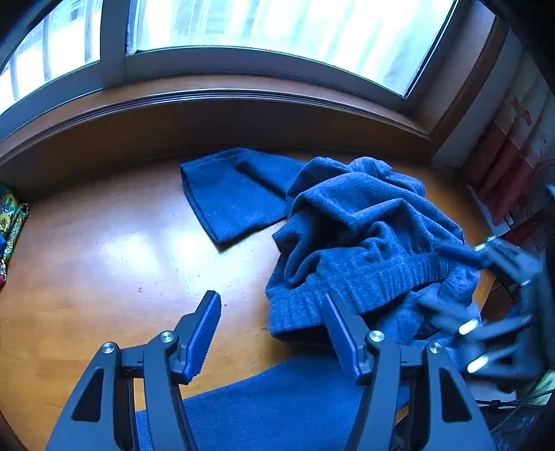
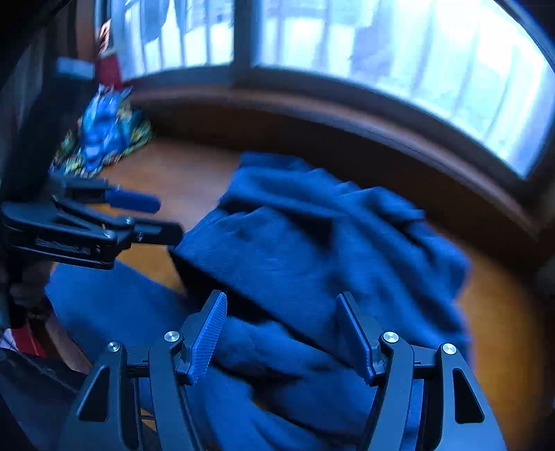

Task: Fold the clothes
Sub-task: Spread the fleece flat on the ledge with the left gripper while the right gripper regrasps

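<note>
Two grippers spread wide: left gripper (image 1: pixel 272 312); right gripper (image 2: pixel 282 312); blue sweater (image 1: pixel 364 236) crumpled on table (image 1: pixel 104 249).

Left wrist view is taken from just behind the left tool (image 1: pixel 272 305), aimed forward and down across the wooden worktop (image 1: pixel 104 249) toward the window (image 1: pixel 277 24). Right wrist view is taken from behind the right tool (image 2: pixel 282 308), set closer and blurred, aimed at the same window (image 2: pixel 416 69) from further right. Shared by both: blue sweater (image 1: pixel 364 236) (image 2: pixel 312 243), worktop, window sill, patterned cloth (image 1: pixel 10 215) (image 2: pixel 104 138). Each tool is caught in the other view: right (image 1: pixel 447 277), left (image 2: pixel 163 218).
</note>
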{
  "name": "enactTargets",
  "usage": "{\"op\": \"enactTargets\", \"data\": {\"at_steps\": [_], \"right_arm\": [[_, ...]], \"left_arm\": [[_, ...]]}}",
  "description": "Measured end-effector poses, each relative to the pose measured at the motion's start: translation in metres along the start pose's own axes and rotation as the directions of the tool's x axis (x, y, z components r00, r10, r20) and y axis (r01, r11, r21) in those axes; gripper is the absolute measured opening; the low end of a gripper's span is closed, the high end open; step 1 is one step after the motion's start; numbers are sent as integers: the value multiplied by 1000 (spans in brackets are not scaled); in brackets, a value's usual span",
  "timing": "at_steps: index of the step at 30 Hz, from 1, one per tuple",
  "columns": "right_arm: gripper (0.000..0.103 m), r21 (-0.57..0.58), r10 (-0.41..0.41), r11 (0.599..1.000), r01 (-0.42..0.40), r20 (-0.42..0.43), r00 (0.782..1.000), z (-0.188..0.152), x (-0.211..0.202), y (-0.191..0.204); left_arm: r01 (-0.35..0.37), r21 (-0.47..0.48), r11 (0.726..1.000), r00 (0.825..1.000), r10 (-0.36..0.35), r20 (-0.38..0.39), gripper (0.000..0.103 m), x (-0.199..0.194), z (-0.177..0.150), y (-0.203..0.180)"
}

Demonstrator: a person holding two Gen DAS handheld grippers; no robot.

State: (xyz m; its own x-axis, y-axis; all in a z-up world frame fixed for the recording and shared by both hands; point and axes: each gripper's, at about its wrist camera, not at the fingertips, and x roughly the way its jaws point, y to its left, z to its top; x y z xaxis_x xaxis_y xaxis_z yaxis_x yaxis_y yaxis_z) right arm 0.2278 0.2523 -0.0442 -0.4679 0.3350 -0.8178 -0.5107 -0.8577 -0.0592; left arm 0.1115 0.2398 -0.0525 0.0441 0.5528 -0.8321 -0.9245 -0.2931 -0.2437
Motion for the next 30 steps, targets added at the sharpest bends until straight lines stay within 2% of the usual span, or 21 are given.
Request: {"op": "enactTargets", "data": {"at_steps": [10, 11, 12, 13, 14, 15, 19, 22, 27, 30], "right_arm": [[64, 66, -53, 996, 55, -38, 998, 14, 31, 8], [55, 83, -54, 995, 58, -43, 998, 13, 33, 7], [41, 103, -59, 993, 64, -50, 997, 13, 35, 6], [34, 125, -66, 989, 73, -57, 996, 12, 37, 5], [20, 147, -73, 986, 81, -65, 995, 10, 38, 3], [13, 178, -73, 980, 83, -64, 995, 9, 38, 1], [8, 298, -58, 953, 62, -22, 998, 3, 23, -11], [7, 358, -84, 931, 64, 38, 996, 0, 2, -20], [7, 423, -90, 906, 23, 138, 986, -8, -36, -39], [7, 439, -123, 898, 30, 184, 975, -14, -56, -53]], "left_arm": [[30, -12, 999, 1000, -30, 2, 59, -13, -15, 13], [31, -7, 999, 1000, -31, 0, 59, -13, -15, 14], [32, -1, 999, 999, -32, -1, 59, -14, -16, 16], [34, 4, 999, 999, -34, -3, 59, -14, -18, 17], [35, 10, 999, 999, -35, -5, 59, -15, -19, 19], [38, 16, 999, 999, -38, -5, 59, -15, -19, 20], [50, 38, 998, 999, -50, -1, 59, -16, -18, 23], [52, 54, 997, 999, -53, 2, 59, -15, -16, 20], [50, 79, 996, 999, -51, 7, 59, -14, -13, 10], [38, 94, 995, 999, -40, 17, 59, -14, -11, 1]]}}
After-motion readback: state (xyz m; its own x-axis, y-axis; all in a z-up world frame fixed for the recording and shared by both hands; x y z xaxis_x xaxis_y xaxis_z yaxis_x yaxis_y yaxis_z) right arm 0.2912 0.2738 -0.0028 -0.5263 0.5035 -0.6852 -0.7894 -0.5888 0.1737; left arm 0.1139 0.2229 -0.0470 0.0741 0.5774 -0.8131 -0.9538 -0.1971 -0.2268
